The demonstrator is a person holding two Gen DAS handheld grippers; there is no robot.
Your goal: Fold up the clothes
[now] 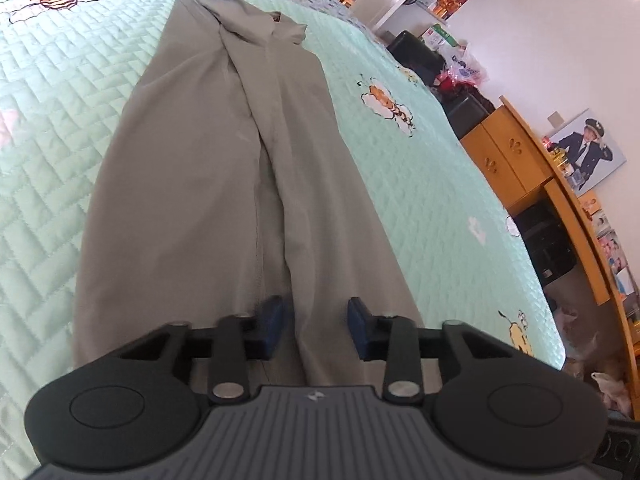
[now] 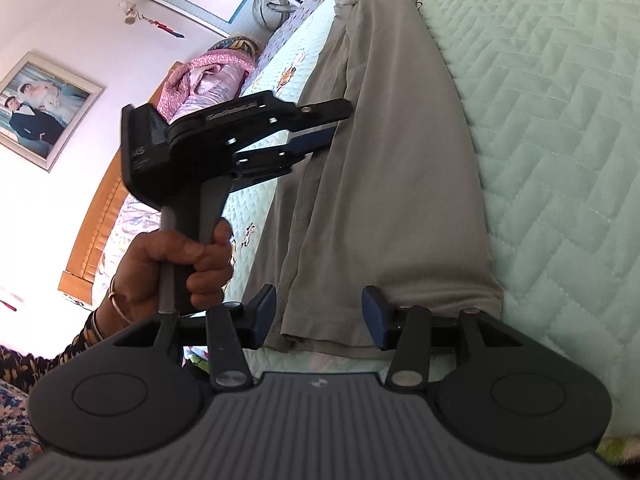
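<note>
A grey garment (image 1: pixel 192 160) lies stretched out lengthwise on a mint quilted bedspread (image 1: pixel 420 184), with a long fold running down its middle. My left gripper (image 1: pixel 317 320) hovers over the near end; its blue pads stand apart with a ridge of the cloth between them, not pinched. In the right wrist view the same grey garment (image 2: pixel 392 160) runs away from me, and my right gripper (image 2: pixel 319 314) is open astride its near hem. A person's hand (image 2: pixel 176 256) holds the left gripper (image 2: pixel 340 122), whose fingertips reach over the garment's left edge.
The bed's edge runs down the right of the left wrist view, past a wooden cabinet (image 1: pixel 504 152), black bags (image 1: pixel 416 52) and floor clutter. A wooden headboard (image 2: pixel 96 216), a pink bundle of bedding (image 2: pixel 208 76) and a framed photo (image 2: pixel 40 108) stand at the far side.
</note>
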